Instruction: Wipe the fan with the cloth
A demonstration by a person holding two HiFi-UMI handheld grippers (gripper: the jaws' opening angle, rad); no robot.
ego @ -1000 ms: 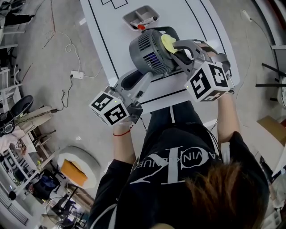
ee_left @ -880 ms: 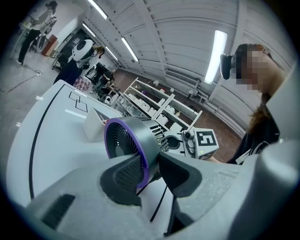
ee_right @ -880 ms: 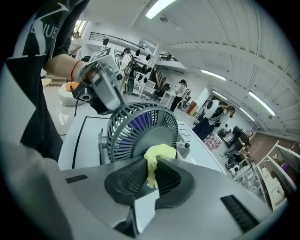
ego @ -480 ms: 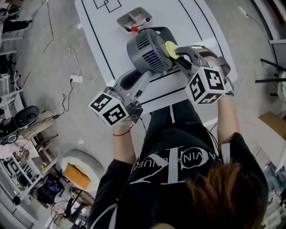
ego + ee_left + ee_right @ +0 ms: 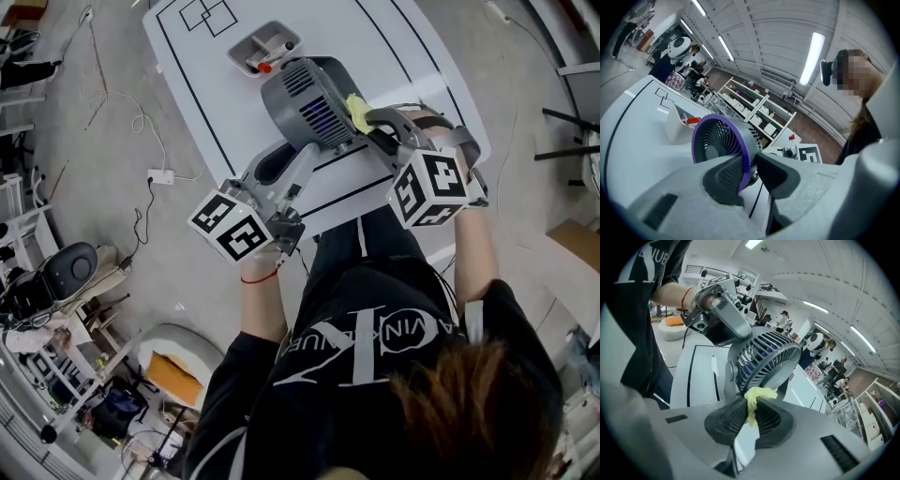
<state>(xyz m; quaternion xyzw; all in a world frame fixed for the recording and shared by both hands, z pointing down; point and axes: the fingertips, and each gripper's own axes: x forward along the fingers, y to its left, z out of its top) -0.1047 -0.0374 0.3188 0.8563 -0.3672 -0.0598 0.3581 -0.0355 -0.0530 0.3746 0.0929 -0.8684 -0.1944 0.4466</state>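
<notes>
A grey fan (image 5: 302, 98) with a purple front ring (image 5: 698, 136) stands on the white table (image 5: 211, 84). My left gripper (image 5: 298, 161) reaches in from the lower left. Its jaws are closing, with the lower rim of the fan (image 5: 746, 161) between the pads and a gap still showing on the right side. My right gripper (image 5: 367, 120) is shut on a small yellow cloth (image 5: 357, 113). The cloth (image 5: 754, 399) touches the lower edge of the fan's rear grille (image 5: 766, 359).
A grey tray (image 5: 242, 49) with a red-capped marker stands behind the fan, also seen as the tray (image 5: 677, 124) left of it. The table's near edge runs just below the grippers. A power strip (image 5: 161, 175) and cables lie on the floor at left.
The right gripper has slid the yellow cloth a little along the fan's side toward me. The left gripper stays at the fan's lower rim.
</notes>
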